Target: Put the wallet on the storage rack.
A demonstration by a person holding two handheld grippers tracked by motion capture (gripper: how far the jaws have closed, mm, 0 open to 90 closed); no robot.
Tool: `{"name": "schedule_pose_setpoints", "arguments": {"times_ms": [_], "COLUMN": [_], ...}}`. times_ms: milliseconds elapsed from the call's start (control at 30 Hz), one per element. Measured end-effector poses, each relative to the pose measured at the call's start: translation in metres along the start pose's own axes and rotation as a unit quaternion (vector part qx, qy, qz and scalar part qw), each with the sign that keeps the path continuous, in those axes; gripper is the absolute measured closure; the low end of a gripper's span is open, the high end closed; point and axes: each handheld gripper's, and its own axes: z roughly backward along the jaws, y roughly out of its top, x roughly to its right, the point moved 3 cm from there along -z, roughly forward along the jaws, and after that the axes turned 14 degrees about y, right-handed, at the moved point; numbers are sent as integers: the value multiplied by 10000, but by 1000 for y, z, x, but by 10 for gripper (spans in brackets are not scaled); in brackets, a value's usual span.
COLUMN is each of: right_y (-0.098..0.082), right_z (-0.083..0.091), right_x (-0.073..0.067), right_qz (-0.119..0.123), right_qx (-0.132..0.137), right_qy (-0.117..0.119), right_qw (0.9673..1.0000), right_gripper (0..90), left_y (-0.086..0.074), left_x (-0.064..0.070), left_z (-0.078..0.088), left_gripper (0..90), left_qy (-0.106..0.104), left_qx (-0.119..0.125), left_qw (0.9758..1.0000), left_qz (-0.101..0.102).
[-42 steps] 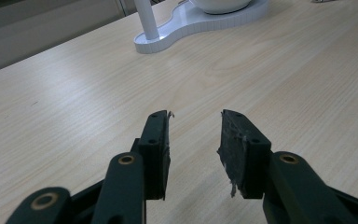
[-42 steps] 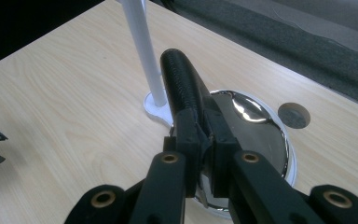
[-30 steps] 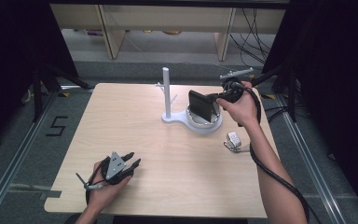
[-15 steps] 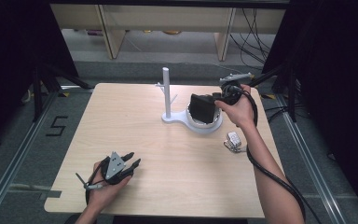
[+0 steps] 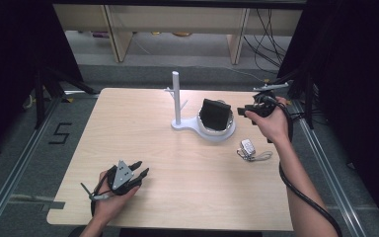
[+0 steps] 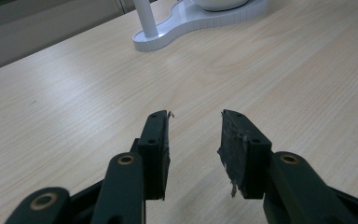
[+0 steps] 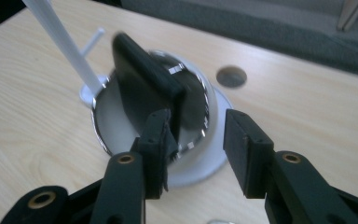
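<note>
A black flat wallet-like case [image 5: 216, 114] stands on edge, leaning, in the shiny bowl [image 7: 103, 138] of a white stand [image 5: 217, 134] with an upright pole [image 5: 176, 96]. My right gripper [image 5: 242, 111] hovers just right of the bowl. Its jaws have just been opening and now stand open, with nothing pressed between them. In the right gripper view the case [image 7: 144, 88] rises just beyond the right gripper [image 7: 198, 135], close to its left jaw. My left gripper [image 5: 140, 168] rests on the table near the front left, open and empty [image 6: 196, 135].
A small key fob with a strap [image 5: 248, 147] lies on the table below the right hand. A round cable hole [image 7: 231, 76] sits in the tabletop beyond the bowl. The stand's base [image 6: 186, 23] lies far ahead of the left gripper. Shelving and cables stand behind the table.
The right gripper has let go of the black case, leaving it standing in the bowl, and has drawn back to the right. The left hand has stayed still.
</note>
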Motion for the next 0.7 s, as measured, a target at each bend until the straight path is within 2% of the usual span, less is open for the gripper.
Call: {"name": "schedule_pose_setpoints", "arguments": {"times_ms": [33, 67, 100, 133, 167, 200, 233, 300, 333, 400, 433, 467, 567, 600, 700], "right_y": [-4, -8, -13, -17, -23, -27, -31, -41, -46, -54, -54, -62, -70, -72, -79], "right_z": [3, 4, 5, 6, 7, 8, 8, 8, 7, 7, 7, 5, 1, 0, -6], "right_x": [3, 5, 4, 7, 8, 11, 11, 17, 16, 17, 17, 15, 12, 12, 11], "right_qz": [-69, -160, -409, -401, -556, -547, -655, -443, -446, -314, -314, -252, -317, -241, -289], "right_qx": [-133, -152, -166, -246, -347, -429, -515, -729, -801, -1133, -1133, -1383, -1638, -1663, -1801], "right_qy": [-46, -37, -56, -79, -76, -77, -61, -17, -10, 25, 25, 94, 61, 111, 142], "right_qw": [9999, 9997, 9990, 9989, 9978, 9976, 9965, 9963, 9958, 9931, 9931, 9900, 9860, 9857, 9831], "right_gripper": [623, 624, 627, 630, 635, 647, 654, 676, 685, 707, 707, 726, 757, 770, 782], "left_y": [0, 0, 0, 0, 0, 0, 0, 0, 0, 0, 0, 0, 0, 0, 0], "left_x": [0, 0, 0, 0, 0, 0, 0, 0, 0, 0, 0, 0, 0, 0, 0], "left_z": [0, 0, 0, 0, 0, 0, 0, 0, 0, 0, 0, -1, -1, -1, -2], "left_gripper": [611, 611, 610, 610, 610, 610, 609, 609, 608, 608, 608, 608, 608, 608, 608], "left_qy": [-1, -7, -5, 18, 24, 36, 37, 43, 46, 50, 50, 29, 40, 41, 31], "left_qx": [-3, -19, -23, -44, -33, -50, -56, -60, -67, -80, -80, -76, -89, -92, -66], "left_qw": [10000, 10000, 10000, 10000, 10000, 10000, 10000, 10000, 10000, 10000, 10000, 10000, 10000, 9999, 10000], "left_qz": [8, 12, 10, 11, 22, 11, 17, 23, 26, 25, 25, 21, 18, 12, 10]}}
